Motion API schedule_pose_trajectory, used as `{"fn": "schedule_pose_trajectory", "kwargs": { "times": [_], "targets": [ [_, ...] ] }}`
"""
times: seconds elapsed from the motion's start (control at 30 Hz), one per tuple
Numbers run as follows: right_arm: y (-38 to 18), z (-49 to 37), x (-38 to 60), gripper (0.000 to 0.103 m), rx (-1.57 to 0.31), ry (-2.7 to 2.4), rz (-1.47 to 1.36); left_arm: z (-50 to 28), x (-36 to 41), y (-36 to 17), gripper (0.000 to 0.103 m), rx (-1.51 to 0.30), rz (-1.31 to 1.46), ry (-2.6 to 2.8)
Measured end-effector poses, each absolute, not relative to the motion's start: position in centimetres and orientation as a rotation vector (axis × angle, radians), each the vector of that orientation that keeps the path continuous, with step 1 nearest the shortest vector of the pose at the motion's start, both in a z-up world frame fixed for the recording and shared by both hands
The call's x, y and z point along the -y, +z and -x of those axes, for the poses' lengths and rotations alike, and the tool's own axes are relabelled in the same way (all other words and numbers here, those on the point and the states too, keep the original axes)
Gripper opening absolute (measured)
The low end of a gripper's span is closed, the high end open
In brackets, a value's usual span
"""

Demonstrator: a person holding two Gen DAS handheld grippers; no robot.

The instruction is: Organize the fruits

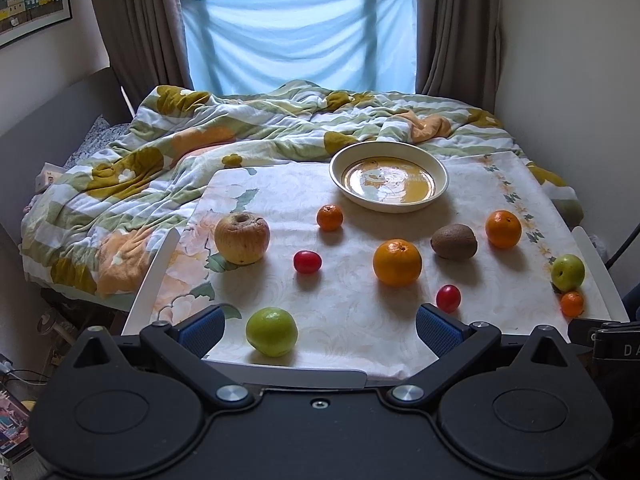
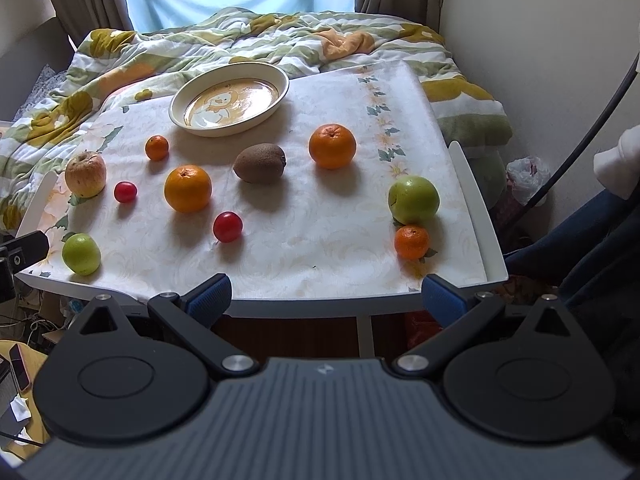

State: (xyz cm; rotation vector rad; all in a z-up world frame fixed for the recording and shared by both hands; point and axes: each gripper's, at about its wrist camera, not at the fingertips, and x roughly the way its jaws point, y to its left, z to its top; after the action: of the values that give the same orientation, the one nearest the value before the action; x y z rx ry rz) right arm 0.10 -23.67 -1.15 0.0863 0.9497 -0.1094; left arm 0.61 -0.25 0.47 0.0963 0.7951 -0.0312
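Bedroom table [image 1: 520,184], cloth-covered, stands against the bed [image 1: 160,148]. Left view: left gripper [image 1: 319,330] spread wide, holding nothing, at the near edge; green apple [image 1: 271,331] between its fingers; empty dish [image 1: 389,176] far. Right view: right gripper [image 2: 326,300] likewise wide, unloaded; fruits scattered, kiwi [image 2: 260,162] central.

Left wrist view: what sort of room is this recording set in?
Most likely a bedroom. A bed with a rumpled floral quilt sits under a curtained window, and the fruit and bowl lie on a small table drawn up over the bed.
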Motion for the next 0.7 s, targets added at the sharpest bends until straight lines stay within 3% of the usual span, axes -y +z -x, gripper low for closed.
{"fn": "schedule_pose_trajectory", "kwargs": {
  "times": [0.3, 0.7],
  "targets": [
    [-1.1, -2.2, 23.7, 0.103, -0.964, -0.033, -0.031, -1.9, -0.1, -0.5, 0.103, -0.829, -0.088, 0.062],
    [-7.7, -8.2, 22.1, 0.103, -1.01, 0.16, 0.041, -5.2, -2.0, -6.9, 0.103, -0.833, -0.086, 0.199]
  ]
}}
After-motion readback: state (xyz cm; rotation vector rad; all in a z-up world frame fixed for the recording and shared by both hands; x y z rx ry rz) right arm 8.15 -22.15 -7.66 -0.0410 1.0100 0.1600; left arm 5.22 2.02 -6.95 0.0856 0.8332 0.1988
